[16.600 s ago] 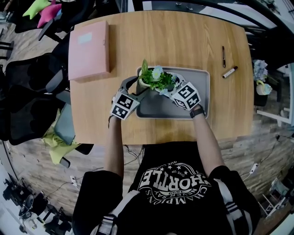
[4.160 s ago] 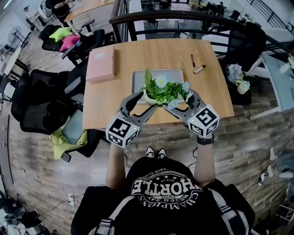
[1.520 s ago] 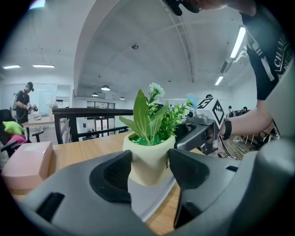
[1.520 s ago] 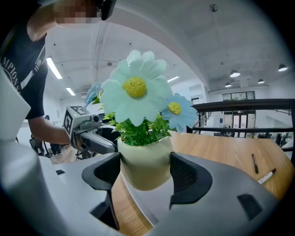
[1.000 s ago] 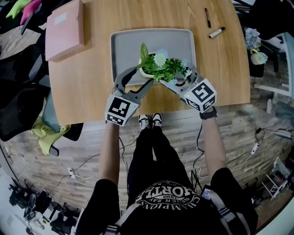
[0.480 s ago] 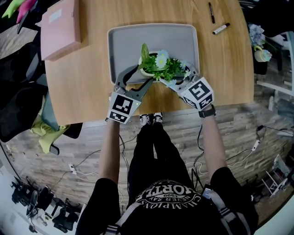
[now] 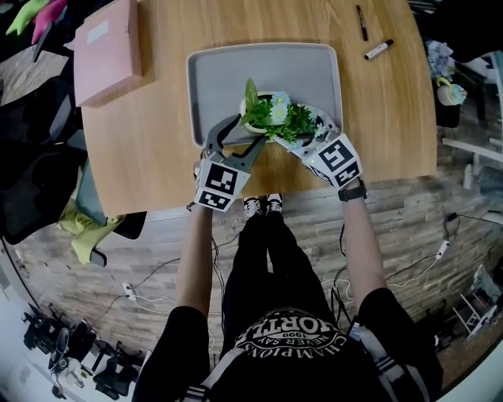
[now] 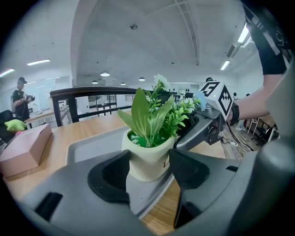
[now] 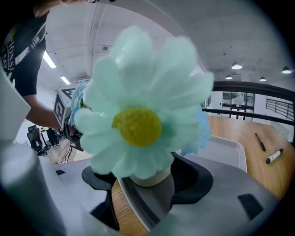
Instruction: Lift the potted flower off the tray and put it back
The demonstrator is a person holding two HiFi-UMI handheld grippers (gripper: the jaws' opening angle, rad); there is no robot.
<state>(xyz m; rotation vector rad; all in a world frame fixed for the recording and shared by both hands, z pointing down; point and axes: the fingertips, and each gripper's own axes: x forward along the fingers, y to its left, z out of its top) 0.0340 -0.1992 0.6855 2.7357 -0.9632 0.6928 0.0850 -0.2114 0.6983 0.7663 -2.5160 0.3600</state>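
Locate the potted flower (image 7: 273,118) at the near edge of the tray (image 7: 259,63), slightly right of that edge's middle. Find the tray itself midway along the near edge of the table (image 7: 149,149), with a strip of bare wood between.

Read the left gripper (image 7: 245,132) as clenched on the cream pot: in the left gripper view, see both pads pressed against the pot's sides, with the foliage rising above them. Read the right gripper (image 7: 308,129) likewise as grasping the same pot from the opposite side. In the right gripper view, expect only a sliver of cream pot wall between the pads, under a pale daisy head (image 9: 140,122) that is blurred and fills most of the frame.

Treat contact between pot base and tray as undecided: cannot tell from any view whether a gap lies under the base.

In the head view, expect only a thin cream arc of pot rim under the leaves, and both sets of fingertips lost beneath the foliage. Note the table's far edge cut off at the top of that view, and the pink box (image 7: 110,51) at the far left corner running up to the frame's edge. Note a marker (image 7: 379,49) and a dark pen (image 7: 361,22) near the far right corner, well apart from the tray.
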